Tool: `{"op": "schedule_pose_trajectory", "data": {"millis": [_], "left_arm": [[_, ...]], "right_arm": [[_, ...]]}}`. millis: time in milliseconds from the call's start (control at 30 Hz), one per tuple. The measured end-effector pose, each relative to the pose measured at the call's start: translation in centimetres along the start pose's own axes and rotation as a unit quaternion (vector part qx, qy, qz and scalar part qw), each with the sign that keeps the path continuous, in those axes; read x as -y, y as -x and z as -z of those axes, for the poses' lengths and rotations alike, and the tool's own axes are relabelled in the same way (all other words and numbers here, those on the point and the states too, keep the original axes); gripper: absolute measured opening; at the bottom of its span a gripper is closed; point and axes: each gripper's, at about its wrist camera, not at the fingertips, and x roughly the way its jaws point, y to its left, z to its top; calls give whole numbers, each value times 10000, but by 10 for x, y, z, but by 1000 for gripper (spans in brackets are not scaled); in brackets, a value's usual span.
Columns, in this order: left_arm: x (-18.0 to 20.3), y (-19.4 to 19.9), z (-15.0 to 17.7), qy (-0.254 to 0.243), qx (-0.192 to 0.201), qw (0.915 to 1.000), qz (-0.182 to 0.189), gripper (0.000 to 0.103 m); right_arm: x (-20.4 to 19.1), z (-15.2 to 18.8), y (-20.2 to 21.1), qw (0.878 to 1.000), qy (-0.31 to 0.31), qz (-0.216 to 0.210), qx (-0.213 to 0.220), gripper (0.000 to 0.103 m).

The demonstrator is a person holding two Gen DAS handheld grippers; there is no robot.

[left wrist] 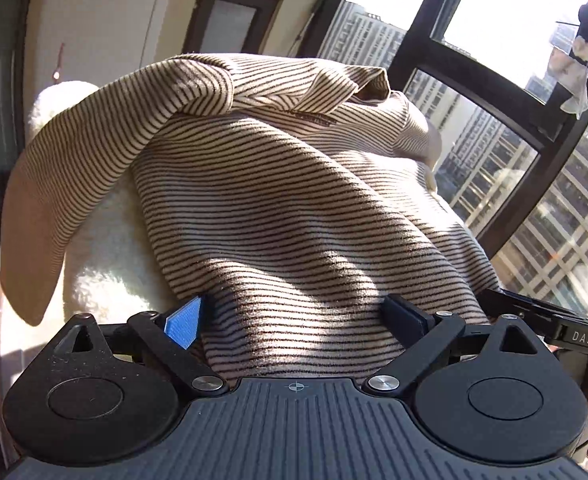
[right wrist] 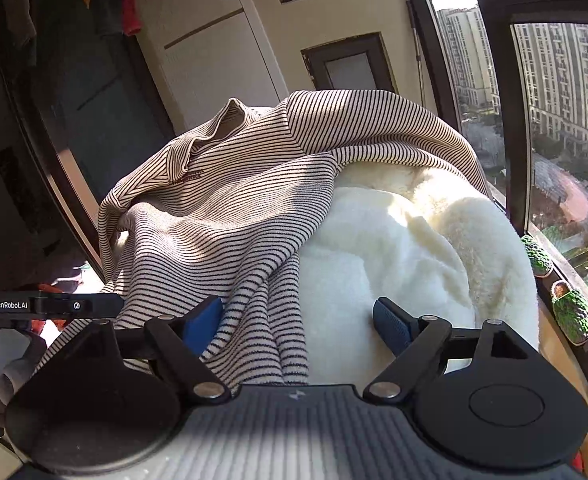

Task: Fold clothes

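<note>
Sunlight is falling across the striped shirt point(left wrist: 278, 208) lying crumpled over the fluffy white cushion point(right wrist: 406, 248); I am holding left gripper point(left wrist: 294, 316) and right gripper point(right wrist: 298, 320) wide apart, gripping nothing, cloth lying loosely between both jaws.

Beige shirt point(left wrist: 278, 200) with thin dark stripes, rumpled, draped over white fleecy cushion point(right wrist: 394, 248)

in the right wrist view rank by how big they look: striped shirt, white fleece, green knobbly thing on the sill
1. striped shirt
2. white fleece, close behind; part of it is hidden under the shirt, so true size is unsure
3. green knobbly thing, by far the smallest
</note>
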Motion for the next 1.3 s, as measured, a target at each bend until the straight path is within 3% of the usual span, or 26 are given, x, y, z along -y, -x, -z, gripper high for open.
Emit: {"op": "schedule_pose_trajectory", "data": {"millis": [133, 333, 433, 633, 833, 933, 1000, 1067, 1133, 1200, 1233, 1300], "left_arm": [[2, -6, -6, 154, -86, 9998, -88, 99], [4, 1, -1, 100, 76, 9995, -280, 99], [2, 5, -1, 234, 83, 9992, -304, 99], [8, 34, 6, 320, 547, 9977, -256, 99], [7, 52, 22, 153, 641, 9954, -701, 99], [4, 62, 30, 190, 578, 9951, -780, 99], [3, 66, 34, 180, 496, 9959, -735, 99], [2, 67, 37, 122, 404, 9969, -667, 99], [0, 68, 40, 24, 313, 9981, -527, 99], [-5, 67, 41, -20, 334, 9989, -335, 100], [-8, 67, 42, -30, 344, 9991, -258, 100], [-15, 62, 42, 25, 352, 9991, -221, 100]], "right_arm": [[0, 6, 13, 9999, 33, -53, 82, 85], [16, 4, -1, 9994, -59, -287, -163, 101], [18, -7, -11, 9991, 32, -374, -213, 101], [18, -10, -8, 9985, 126, -437, -292, 101], [12, -6, 16, 9974, 646, -294, -109, 101], [7, 1, 28, 9963, 645, -531, -206, 100], [-5, 4, 23, 9942, 729, -709, -351, 94], [-19, 13, 18, 9936, 974, -459, -330, 83], [-32, 16, 13, 9938, 1086, -166, -167, 64], [-40, 15, 23, 9942, 1074, 89, 3, 36], [-39, 11, 26, 9954, 946, 123, 31, 31], [-35, 1, 35, 9981, 605, 78, 66, 11]]}}
